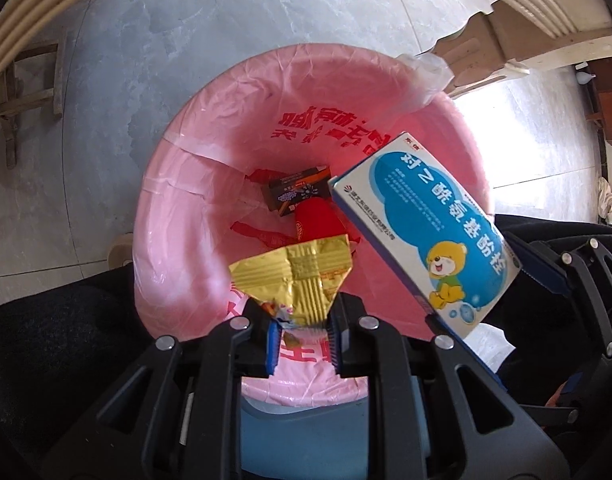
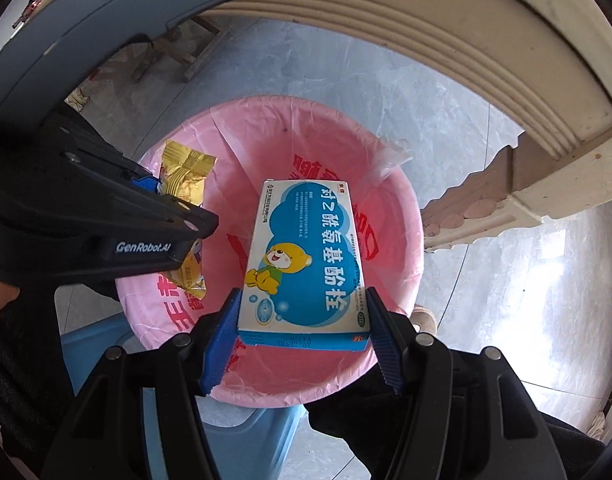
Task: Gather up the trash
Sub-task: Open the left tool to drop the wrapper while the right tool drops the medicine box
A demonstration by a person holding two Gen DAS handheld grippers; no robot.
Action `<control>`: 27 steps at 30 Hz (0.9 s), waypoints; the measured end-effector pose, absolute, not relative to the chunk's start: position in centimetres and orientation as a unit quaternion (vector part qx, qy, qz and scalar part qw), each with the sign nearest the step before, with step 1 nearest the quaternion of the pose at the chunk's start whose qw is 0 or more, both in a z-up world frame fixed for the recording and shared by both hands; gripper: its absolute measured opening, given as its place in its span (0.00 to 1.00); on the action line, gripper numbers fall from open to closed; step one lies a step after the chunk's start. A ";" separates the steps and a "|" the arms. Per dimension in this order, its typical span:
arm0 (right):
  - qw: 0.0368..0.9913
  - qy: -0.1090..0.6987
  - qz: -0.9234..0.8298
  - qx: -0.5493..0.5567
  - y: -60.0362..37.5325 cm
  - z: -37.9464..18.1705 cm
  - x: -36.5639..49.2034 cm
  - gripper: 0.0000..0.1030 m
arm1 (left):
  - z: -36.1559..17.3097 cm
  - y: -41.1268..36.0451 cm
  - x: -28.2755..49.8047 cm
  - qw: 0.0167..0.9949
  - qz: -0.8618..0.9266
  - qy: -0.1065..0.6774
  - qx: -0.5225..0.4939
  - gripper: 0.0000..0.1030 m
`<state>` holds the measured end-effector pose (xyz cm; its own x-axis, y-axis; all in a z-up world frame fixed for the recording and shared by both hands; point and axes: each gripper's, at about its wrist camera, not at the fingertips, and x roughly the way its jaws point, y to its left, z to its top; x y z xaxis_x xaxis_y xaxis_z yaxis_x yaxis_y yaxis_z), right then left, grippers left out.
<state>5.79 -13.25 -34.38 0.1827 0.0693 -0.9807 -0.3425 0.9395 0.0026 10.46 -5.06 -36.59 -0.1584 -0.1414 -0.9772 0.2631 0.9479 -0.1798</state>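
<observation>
Pink plastic lines the bin (image 1: 178, 208), which fills the middle of both views, with red lettering printed on the liner. The left gripper (image 1: 302, 336), at the bottom centre of the left wrist view, is clamped narrow on a crumpled gold wrapper (image 1: 294, 276) that hangs over the near side of the bin's mouth. The right gripper (image 2: 302, 340), at the bottom centre of the right wrist view, holds a blue and white box (image 2: 306, 256) with a cartoon bear on it; its blue pads (image 2: 222, 340) press the box's two long sides, and the box sits over the bin's opening. In the right wrist view the wrapper appears at the left, beside the box. Down inside the bin lie a small dark box (image 1: 298, 192) and a red wrapper (image 1: 314, 220). Grey tiled floor (image 1: 186, 40) surrounds the bin.
</observation>
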 end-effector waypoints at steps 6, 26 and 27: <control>0.749 0.640 0.141 -0.097 -13.3 -35.8 6.6 0.58 | -37.4 -5.2 10.5 0.642 -0.149 0.751 0.050 0.18; 0.746 0.645 0.143 -0.081 -13.6 -35.8 7.1 0.71 | -37.9 -5.2 10.6 0.651 -0.134 0.743 0.081 0.55; 0.746 0.646 0.142 -0.081 -13.6 -35.8 7.1 0.71 | -38.0 -5.1 10.6 0.649 -0.133 0.744 0.080 0.55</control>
